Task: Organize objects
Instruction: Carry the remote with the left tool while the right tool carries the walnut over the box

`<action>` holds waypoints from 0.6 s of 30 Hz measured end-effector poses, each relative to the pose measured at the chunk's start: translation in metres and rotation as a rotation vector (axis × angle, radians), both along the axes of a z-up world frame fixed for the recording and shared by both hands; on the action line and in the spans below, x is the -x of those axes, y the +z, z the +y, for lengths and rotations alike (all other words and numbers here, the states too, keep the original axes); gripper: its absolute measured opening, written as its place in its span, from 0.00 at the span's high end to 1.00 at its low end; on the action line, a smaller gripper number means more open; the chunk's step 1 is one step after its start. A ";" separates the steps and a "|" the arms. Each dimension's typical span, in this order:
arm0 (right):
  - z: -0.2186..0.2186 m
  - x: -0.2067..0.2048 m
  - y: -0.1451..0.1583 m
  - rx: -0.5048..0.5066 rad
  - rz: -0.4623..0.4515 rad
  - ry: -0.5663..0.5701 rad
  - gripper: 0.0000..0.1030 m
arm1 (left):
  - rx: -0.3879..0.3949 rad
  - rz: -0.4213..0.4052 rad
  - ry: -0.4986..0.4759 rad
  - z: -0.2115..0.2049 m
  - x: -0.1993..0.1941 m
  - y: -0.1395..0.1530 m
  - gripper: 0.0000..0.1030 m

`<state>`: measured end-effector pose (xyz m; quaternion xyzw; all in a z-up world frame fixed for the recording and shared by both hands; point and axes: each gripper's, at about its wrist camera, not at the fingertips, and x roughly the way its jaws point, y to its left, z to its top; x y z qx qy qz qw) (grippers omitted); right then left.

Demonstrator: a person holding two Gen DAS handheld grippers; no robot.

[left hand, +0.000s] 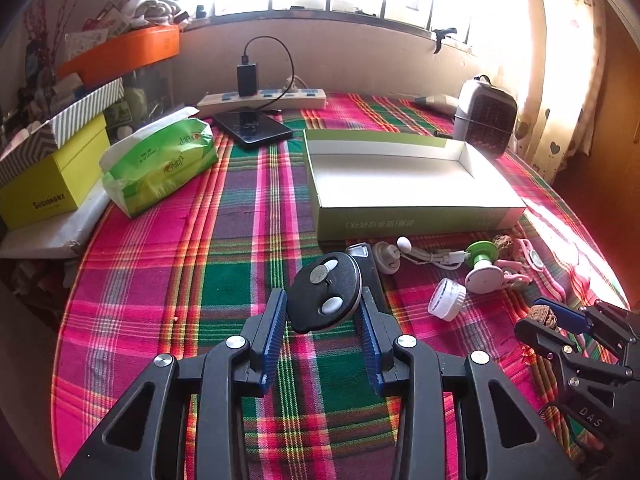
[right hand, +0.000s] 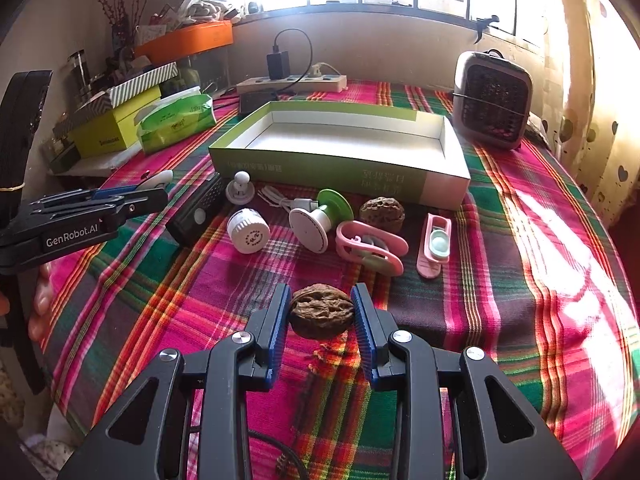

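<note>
My left gripper [left hand: 325,314] is clamped on a black oval plastic gadget with two pale round buttons [left hand: 325,291], held clear above the plaid cloth, and my right gripper [right hand: 322,312] has its blue pads pressed on a brown wrinkled walnut [right hand: 322,311]. The shallow green cardboard box with a white inside [right hand: 444,136], open and bare, lies straight ahead beyond the row of small items. It sits ahead and to the right of the left jaws, and I judge neither hand clearly nearer.
</note>
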<state>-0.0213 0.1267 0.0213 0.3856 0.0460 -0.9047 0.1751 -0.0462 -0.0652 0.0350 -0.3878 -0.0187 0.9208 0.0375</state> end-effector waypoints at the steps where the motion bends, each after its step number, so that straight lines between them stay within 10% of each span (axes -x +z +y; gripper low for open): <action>1: 0.001 0.002 0.002 0.002 0.003 0.001 0.68 | 0.000 0.004 -0.004 0.001 0.001 0.002 0.68; 18: -0.001 0.058 0.035 -0.002 0.049 0.022 0.68 | -0.036 0.001 -0.054 0.018 0.050 0.021 0.68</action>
